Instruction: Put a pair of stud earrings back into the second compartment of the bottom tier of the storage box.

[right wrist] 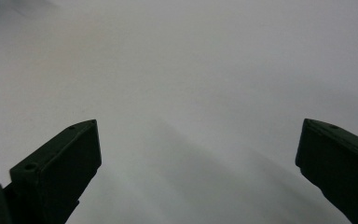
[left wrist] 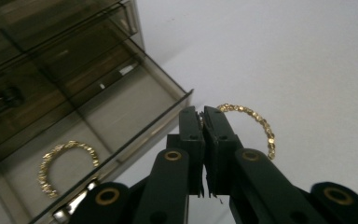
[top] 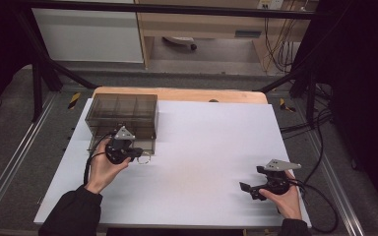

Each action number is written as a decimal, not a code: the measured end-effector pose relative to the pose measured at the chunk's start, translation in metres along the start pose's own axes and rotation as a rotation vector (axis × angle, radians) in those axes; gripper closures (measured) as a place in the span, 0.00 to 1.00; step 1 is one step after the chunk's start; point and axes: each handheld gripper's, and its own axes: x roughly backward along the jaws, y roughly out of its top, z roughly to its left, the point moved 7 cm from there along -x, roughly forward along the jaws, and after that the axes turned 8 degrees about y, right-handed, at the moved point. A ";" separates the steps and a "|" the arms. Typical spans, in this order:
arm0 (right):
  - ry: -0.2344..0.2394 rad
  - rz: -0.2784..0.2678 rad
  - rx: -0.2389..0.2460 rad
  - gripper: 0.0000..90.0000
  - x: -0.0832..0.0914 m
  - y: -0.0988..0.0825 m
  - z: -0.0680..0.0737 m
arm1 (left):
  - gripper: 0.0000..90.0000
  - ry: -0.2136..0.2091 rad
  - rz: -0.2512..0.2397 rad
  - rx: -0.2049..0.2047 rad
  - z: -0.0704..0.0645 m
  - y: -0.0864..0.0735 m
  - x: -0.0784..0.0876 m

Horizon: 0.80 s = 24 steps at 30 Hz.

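one gold bead bracelet [left wrist: 67, 165] already lies in the open bottom drawer [left wrist: 135, 112] of the smoked plastic drawer box [top: 122, 114] at the table's left. a second gold bracelet [left wrist: 254, 125] hangs pinched in the clenched jaws of the left gripper [left wrist: 203, 116], just outside the drawer's front corner; by my reading it has yet to go in and the drawer is yet to be shut. far to the right, well apart, the right gripper [top: 248, 189] rests with jaws spread and nothing between them. the surface is a white sheet [top: 202, 147] over a wooden tabletop [top: 177, 93]; grey floor, black frame rails and loose cables surround it.
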 end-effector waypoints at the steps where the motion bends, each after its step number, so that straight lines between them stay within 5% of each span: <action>1: 0.000 0.000 0.001 0.01 0.000 0.000 0.000 | 0.96 0.004 0.002 0.004 0.004 0.000 0.001; 12: 0.001 -0.001 -0.001 0.01 -0.001 0.000 0.000 | 0.96 0.072 0.015 0.061 0.043 -0.002 0.001; 24: 0.002 0.001 0.002 0.01 -0.001 0.000 0.000 | 0.96 0.119 0.032 0.116 0.071 -0.009 -0.008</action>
